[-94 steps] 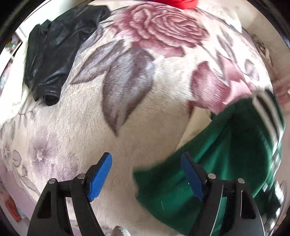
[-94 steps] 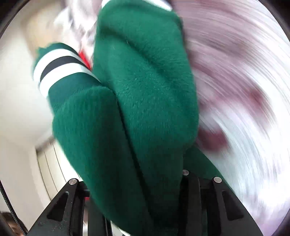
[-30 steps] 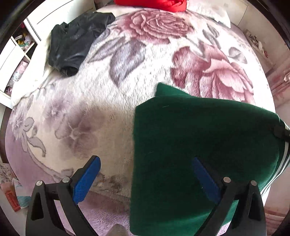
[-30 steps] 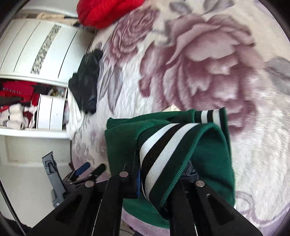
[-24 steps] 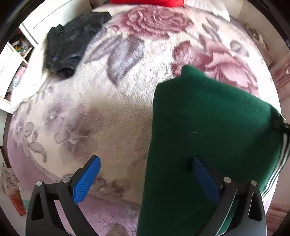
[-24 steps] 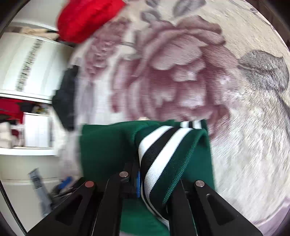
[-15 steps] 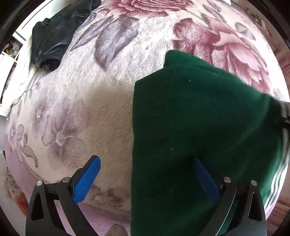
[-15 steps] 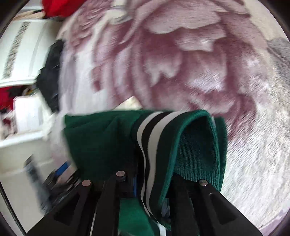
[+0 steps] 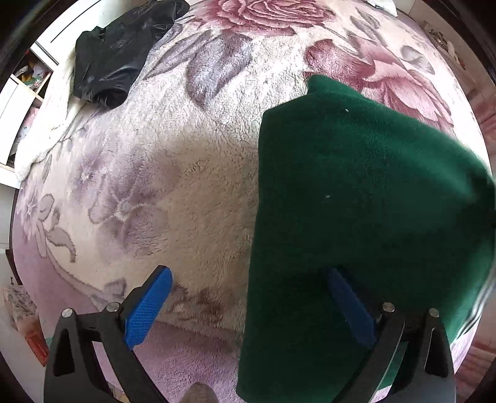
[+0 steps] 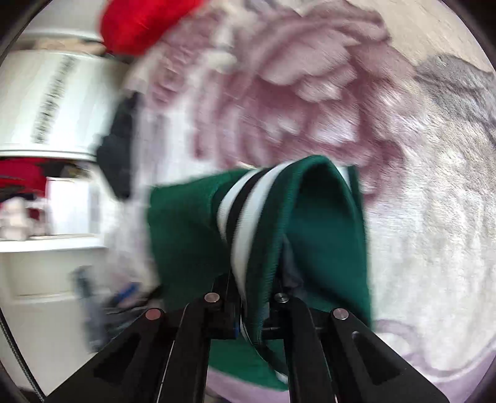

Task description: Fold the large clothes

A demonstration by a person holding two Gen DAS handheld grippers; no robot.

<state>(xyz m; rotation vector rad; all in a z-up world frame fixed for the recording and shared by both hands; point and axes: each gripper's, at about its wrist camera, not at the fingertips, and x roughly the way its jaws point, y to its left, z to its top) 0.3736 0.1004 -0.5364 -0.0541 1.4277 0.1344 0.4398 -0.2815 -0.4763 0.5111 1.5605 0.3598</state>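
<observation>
Since a second ago both your hands have sunk toward the bed, bringing the green garment [image 9: 356, 192] lower over the floral blanket [image 9: 186, 186]. Nearest you, your right gripper [image 10: 251, 307] is clamped tight on its striped band [image 10: 238, 223]. Your left gripper [image 9: 248, 307] stands wide apart, its right finger under the cloth, gripping nothing. You're laying the folded piece down; next, set it flat and let go. Farther off lie a black garment [image 9: 121, 55] and something red [image 10: 142, 21]. No writing reads.

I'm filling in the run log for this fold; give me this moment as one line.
stage: lowering folded green garment onto floral blanket | right gripper: shut on striped hem | left gripper: open, over garment edge
</observation>
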